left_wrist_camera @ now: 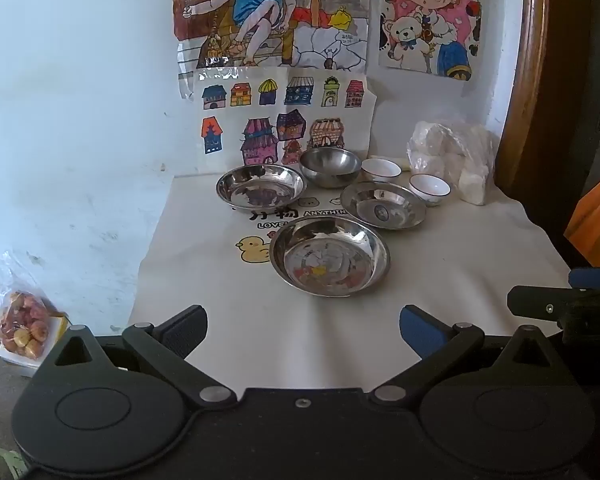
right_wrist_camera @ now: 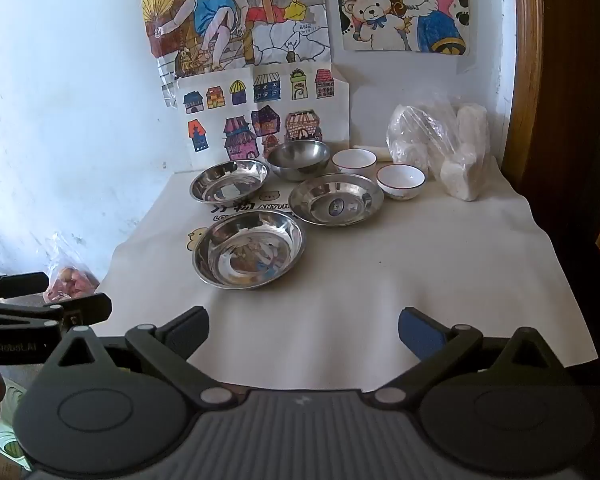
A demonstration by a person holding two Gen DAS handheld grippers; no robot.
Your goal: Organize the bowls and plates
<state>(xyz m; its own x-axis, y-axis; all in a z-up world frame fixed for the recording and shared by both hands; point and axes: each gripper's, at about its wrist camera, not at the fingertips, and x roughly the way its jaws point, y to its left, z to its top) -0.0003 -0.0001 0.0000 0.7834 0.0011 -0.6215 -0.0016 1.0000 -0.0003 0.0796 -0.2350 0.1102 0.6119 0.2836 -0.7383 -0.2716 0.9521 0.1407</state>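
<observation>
Three shallow steel plates lie on the white cloth: a near plate (left_wrist_camera: 329, 256) (right_wrist_camera: 249, 249), a far-left plate (left_wrist_camera: 260, 187) (right_wrist_camera: 230, 181) and a right plate (left_wrist_camera: 383, 205) (right_wrist_camera: 337, 199). Behind them stands a deep steel bowl (left_wrist_camera: 330, 167) (right_wrist_camera: 299, 159). Two white ceramic bowls with dark rims sit to its right, a rear one (left_wrist_camera: 381, 169) (right_wrist_camera: 354, 161) and a front one (left_wrist_camera: 429, 189) (right_wrist_camera: 401, 181). My left gripper (left_wrist_camera: 303, 330) hangs open over the cloth's near edge, short of the near plate, with nothing between its fingers. My right gripper (right_wrist_camera: 303, 330) is likewise open and holds nothing.
A clear plastic bag of white lumps (left_wrist_camera: 456, 158) (right_wrist_camera: 444, 150) leans in the back right corner by a wooden frame (left_wrist_camera: 530, 80). Children's drawings (left_wrist_camera: 284, 120) cover the wall. A bag of reddish fruit (left_wrist_camera: 22, 326) sits on the floor at left. Bare cloth (right_wrist_camera: 420, 264) spreads at front right.
</observation>
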